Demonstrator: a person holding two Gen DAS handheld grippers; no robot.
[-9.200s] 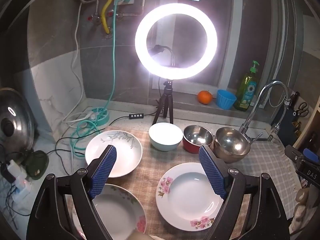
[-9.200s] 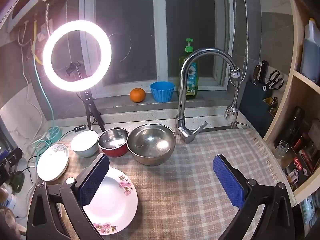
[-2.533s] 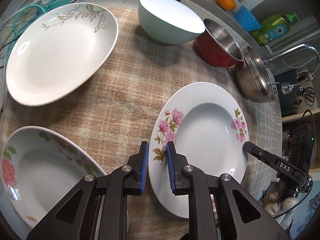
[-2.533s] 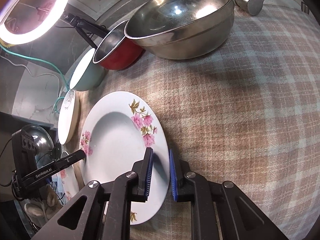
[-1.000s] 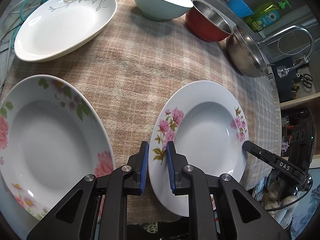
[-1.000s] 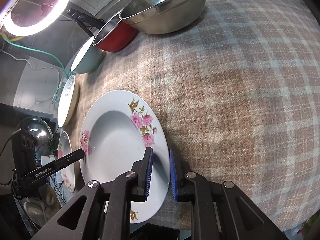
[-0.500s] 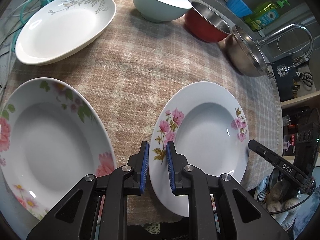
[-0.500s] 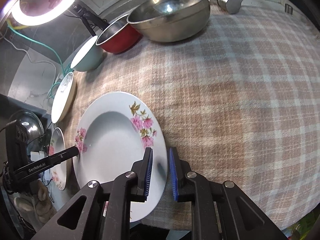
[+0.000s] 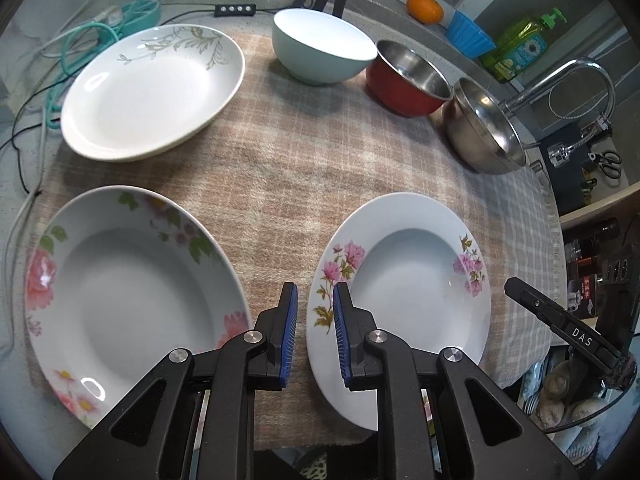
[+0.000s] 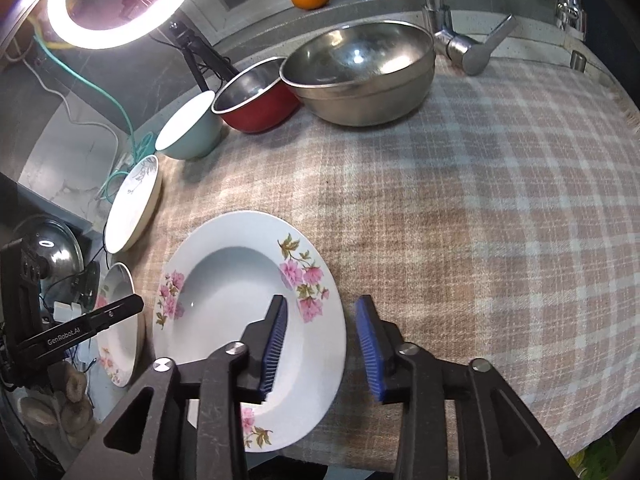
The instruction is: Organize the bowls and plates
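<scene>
on checked cloth (image 10: 460, 208), bowls (image 9: 324, 46) seemingly empty

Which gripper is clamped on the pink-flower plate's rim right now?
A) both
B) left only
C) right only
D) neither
B: the left gripper pinches the rim of the pink-flower plate, while the right gripper has just been opening and its pads straddle the rim without pressing it.

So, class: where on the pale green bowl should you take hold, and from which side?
Probably take the pale green bowl by its near rim, from above. It stands upright, mouth open, so the thin wall can be pinched there; the red bowl sits close beside it.
</scene>
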